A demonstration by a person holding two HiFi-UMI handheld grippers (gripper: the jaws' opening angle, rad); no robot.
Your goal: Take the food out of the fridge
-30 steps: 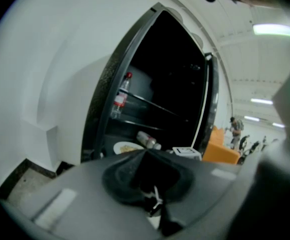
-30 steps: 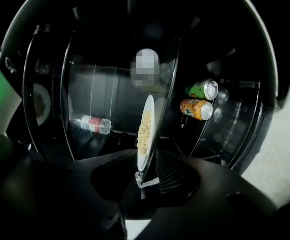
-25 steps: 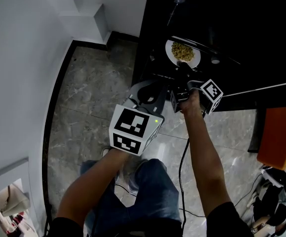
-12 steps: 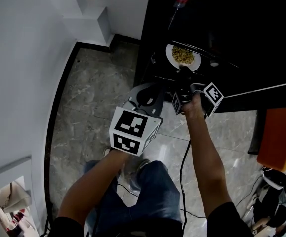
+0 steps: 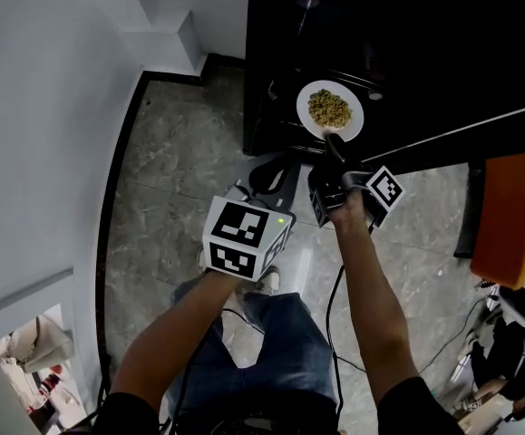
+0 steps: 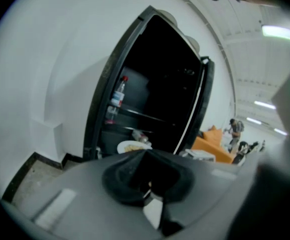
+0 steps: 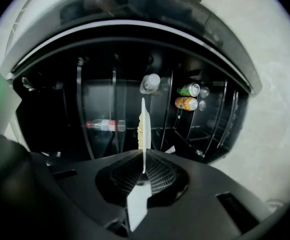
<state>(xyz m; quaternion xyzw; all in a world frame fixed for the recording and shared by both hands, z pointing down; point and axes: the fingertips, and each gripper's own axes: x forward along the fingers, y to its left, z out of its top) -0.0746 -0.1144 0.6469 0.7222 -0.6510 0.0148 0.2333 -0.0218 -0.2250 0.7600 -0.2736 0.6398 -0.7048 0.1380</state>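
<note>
One plate (image 5: 330,111), round and white, carries a single low heap of yellowish, grainy food in its middle, with a bare rim all round it. It sits level at the mouth of the open fridge (image 5: 443,25), in front of the dark shelves. The right gripper view shows it edge-on as a thin white line with the food on its left face.

Of the two grippers, the right gripper (image 5: 335,143) has the plate. Its jaws have just been closing and now pinch the near rim, which stands between the ribbed pads. The left gripper (image 5: 276,172) hangs just to the left of the plate and a little nearer the person. Its jaws are drawn together with nothing between them.

Further inside, the right gripper view counts two cans, a green can (image 7: 189,90) right above an orange can (image 7: 186,103). It also counts two bottles, a white-capped bottle (image 7: 150,83) and a red-labelled bottle (image 7: 104,125) lying on its side.

Below the fridge lies a grey marbled floor (image 5: 180,161), and an orange seat (image 5: 507,216) stands at the right
</note>
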